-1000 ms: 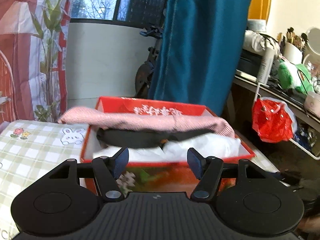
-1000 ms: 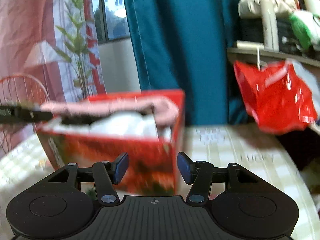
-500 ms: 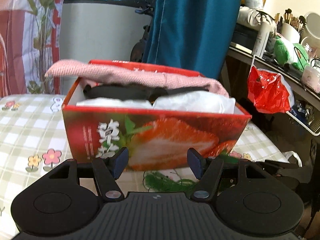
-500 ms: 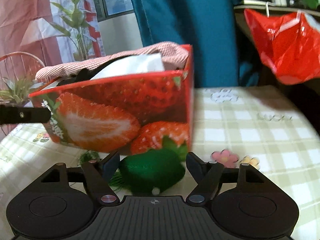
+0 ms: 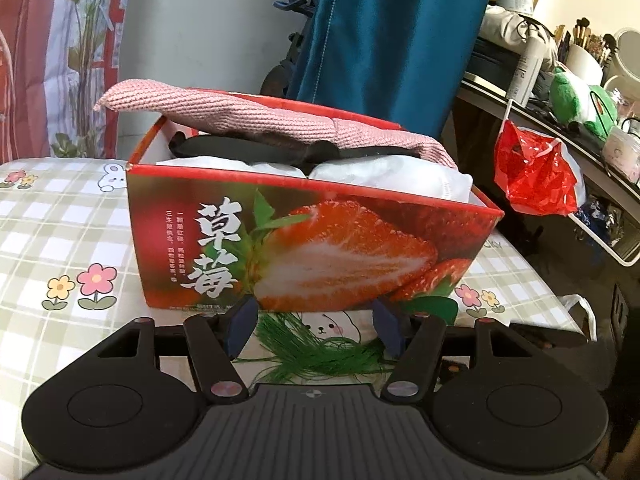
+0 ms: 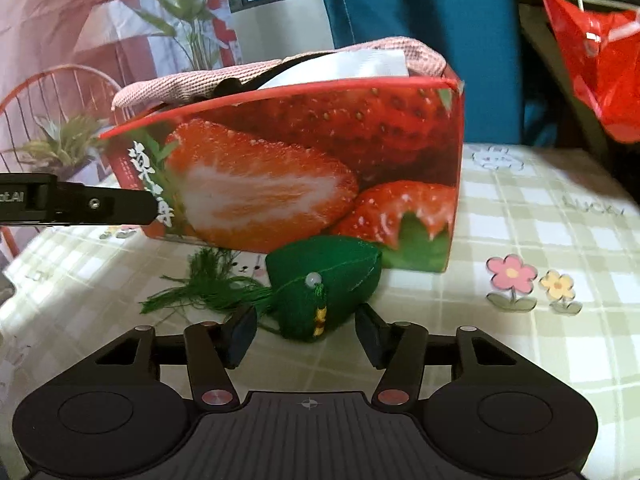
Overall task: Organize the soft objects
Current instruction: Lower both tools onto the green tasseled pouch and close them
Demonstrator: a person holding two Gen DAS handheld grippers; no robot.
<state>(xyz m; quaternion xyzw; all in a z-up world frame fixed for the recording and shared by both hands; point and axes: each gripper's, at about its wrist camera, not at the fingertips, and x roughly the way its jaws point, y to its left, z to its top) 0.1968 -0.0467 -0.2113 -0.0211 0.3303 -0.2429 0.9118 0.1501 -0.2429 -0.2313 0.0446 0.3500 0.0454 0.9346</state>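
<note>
A red strawberry-print box [image 5: 312, 248] stands on the checked tablecloth, also in the right wrist view [image 6: 312, 168]. It holds a pink knitted cloth [image 5: 256, 116], a black item [image 5: 248, 148] and white soft items [image 5: 392, 176]. A green stuffed pouch [image 6: 324, 284] with a green tassel [image 6: 208, 284] lies in front of the box. My right gripper [image 6: 304, 332] is open with the pouch's near end between its fingers. My left gripper [image 5: 312, 328] is open over the tassel strands [image 5: 312, 348].
A red plastic bag [image 5: 536, 172] hangs from a cluttered shelf [image 5: 560, 92] at the right. A teal curtain [image 5: 392, 32] hangs behind the box. The table edge [image 5: 560, 308] is at the right. The left gripper's side [image 6: 76, 204] shows in the right wrist view.
Both grippers have dropped from box-top height to the table in front of the box. The green pouch and tassel have come into view, the pouch between my right fingers.
</note>
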